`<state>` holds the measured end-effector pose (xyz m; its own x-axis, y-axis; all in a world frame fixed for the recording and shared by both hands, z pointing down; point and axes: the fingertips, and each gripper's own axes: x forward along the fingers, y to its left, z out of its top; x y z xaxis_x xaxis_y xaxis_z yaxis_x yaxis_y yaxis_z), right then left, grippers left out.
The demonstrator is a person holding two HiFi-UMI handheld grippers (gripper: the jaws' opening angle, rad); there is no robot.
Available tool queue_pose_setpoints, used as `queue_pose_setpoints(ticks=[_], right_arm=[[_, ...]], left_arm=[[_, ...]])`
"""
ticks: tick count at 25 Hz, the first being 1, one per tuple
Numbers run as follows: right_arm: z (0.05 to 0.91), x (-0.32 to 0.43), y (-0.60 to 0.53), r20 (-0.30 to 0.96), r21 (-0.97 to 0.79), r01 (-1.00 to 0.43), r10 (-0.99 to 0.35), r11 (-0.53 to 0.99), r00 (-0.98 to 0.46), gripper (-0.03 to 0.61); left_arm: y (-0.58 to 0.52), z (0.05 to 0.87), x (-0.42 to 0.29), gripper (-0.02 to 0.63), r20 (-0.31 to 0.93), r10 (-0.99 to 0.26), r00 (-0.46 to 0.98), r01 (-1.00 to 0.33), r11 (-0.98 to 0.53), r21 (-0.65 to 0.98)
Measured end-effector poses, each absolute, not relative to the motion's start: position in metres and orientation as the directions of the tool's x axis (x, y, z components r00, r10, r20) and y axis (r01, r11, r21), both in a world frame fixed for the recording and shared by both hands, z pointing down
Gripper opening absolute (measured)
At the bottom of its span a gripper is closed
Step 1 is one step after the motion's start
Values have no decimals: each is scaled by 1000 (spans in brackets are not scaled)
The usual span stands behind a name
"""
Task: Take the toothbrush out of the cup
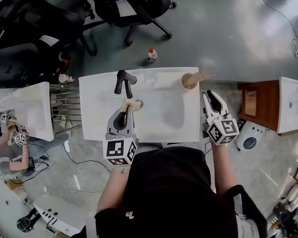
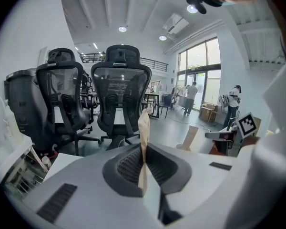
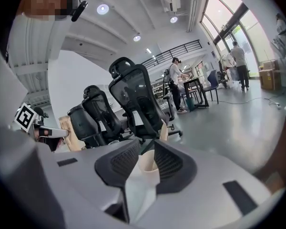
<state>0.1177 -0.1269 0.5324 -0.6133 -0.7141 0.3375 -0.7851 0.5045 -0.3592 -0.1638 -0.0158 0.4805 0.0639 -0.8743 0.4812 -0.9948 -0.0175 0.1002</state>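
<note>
A beige cup (image 1: 189, 81) stands at the far right of the white counter (image 1: 164, 118), and a beige toothbrush (image 1: 204, 74) leans out of it to the right. My right gripper (image 1: 209, 97) is open just short of the cup, not touching it. In the right gripper view the cup (image 3: 149, 168) shows through the gap of the right gripper (image 3: 147, 157), with the toothbrush (image 3: 164, 130) rising behind. My left gripper (image 1: 125, 109) is shut on a thin beige stick (image 1: 131, 103) near the counter's middle. That stick (image 2: 144, 128) rises upright from the left gripper (image 2: 143, 163).
A black faucet (image 1: 124, 81) stands at the counter's far left. Black office chairs (image 1: 35, 29) crowd the floor beyond, near a small bottle (image 1: 152, 54). A wooden cabinet (image 1: 258, 103) sits to the right, a wire rack (image 1: 64, 103) and another white counter (image 1: 25, 108) to the left.
</note>
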Motion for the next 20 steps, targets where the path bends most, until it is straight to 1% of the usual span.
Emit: queue_pose_setpoints(ticks=[10,20], right_arm=[[567,113,-161,371,-376,-760,-665,530,-648,168],[582,93,-185,387,-365,-745,-636,559,-667,178]], left_arm=[[7,493,-166,29,530,-848,-16,-995,65,74],[26,502,-170,29,557,-827,-68,-989,131,74]])
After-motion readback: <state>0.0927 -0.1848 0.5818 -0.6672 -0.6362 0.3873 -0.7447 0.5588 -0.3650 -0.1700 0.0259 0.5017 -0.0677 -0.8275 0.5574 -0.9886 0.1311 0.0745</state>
